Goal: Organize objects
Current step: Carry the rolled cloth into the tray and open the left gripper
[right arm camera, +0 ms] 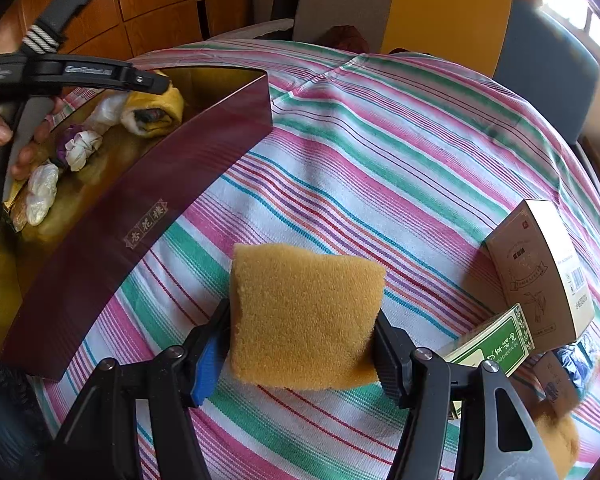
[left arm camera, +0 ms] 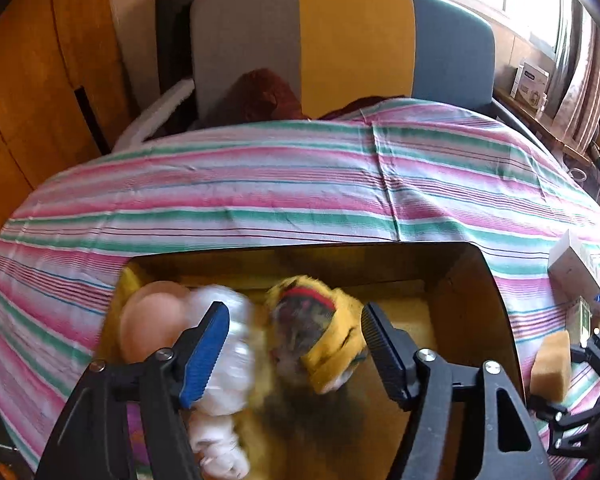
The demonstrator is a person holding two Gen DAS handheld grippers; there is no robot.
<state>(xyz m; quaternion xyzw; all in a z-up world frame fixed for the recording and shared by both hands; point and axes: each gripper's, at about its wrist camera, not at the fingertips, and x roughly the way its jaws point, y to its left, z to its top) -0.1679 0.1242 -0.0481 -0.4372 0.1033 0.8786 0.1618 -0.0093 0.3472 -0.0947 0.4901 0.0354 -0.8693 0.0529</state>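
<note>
In the left wrist view we see the left claw (left arm camera: 294, 350) spread wide and gripping nothing, poised over the dark maroon rectangular box with a gold lining (left arm camera: 488, 280). Inside the box lie a pale pink rounded ball (left arm camera: 152, 320), a white knotted cloth bundle (left arm camera: 228, 364) and a yellow rolled plush cloth with a dark centre (left arm camera: 320, 340), the last two blurred. In the right wrist view the right claw (right arm camera: 300, 344) is closed on the tan porous rectangular sponge (right arm camera: 304, 316), pinching its two sides and holding it above the counter, just right of the box. The pink, green and white striped tablecloth (right arm camera: 380, 152) covers the counter. At right stand a brown cardboard carton (right arm camera: 540, 276) and a green-labelled small carton (right arm camera: 496, 344). A grey, yellow and blue chair (left arm camera: 340, 44) stands behind.
</note>
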